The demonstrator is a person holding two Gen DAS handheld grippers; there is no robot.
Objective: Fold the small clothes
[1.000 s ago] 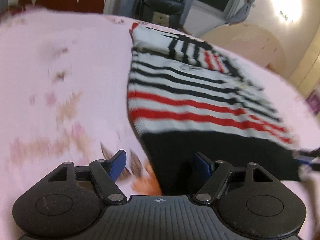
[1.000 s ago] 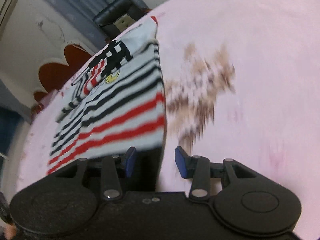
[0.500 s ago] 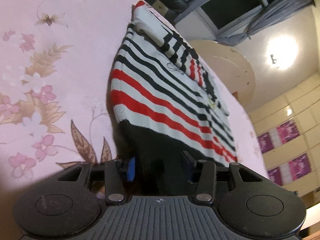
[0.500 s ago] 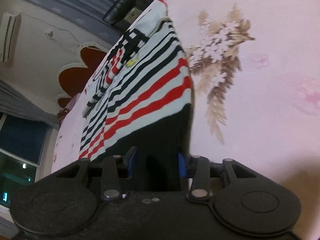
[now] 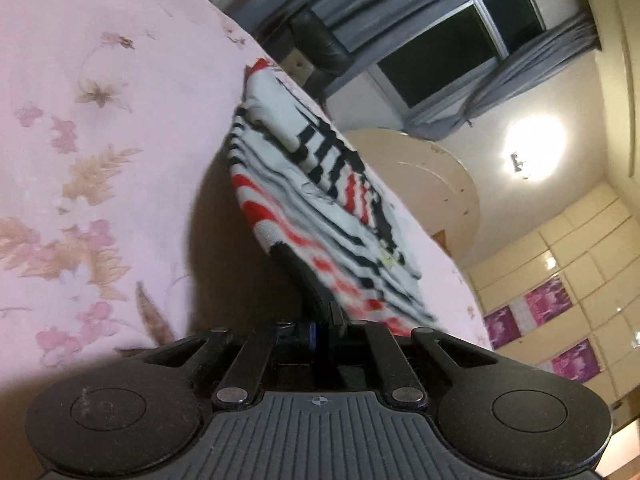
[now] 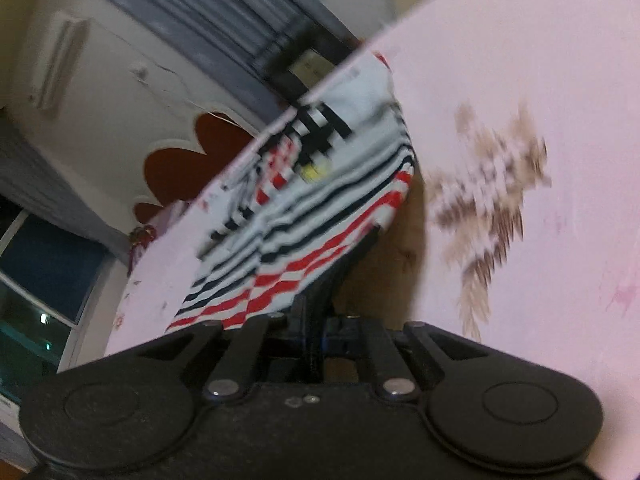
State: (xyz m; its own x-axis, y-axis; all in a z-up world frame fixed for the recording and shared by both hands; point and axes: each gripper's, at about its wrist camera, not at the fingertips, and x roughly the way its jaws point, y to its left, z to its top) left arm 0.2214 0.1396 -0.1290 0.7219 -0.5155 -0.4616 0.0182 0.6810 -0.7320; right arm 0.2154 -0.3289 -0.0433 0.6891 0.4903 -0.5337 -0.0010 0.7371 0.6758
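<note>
Both hand-held grippers pinch the black hem of the striped sweater: the left hand-held gripper point(image 5: 320, 330) at one corner, the right hand-held gripper point(image 6: 316, 334) at the other. The striped sweater point(image 5: 320, 204) point(image 6: 320, 216) has its hem raised off the pink floral bedsheet point(image 5: 100, 140) point(image 6: 520, 120), a shadow beneath it, while its far end lies on the sheet.
</note>
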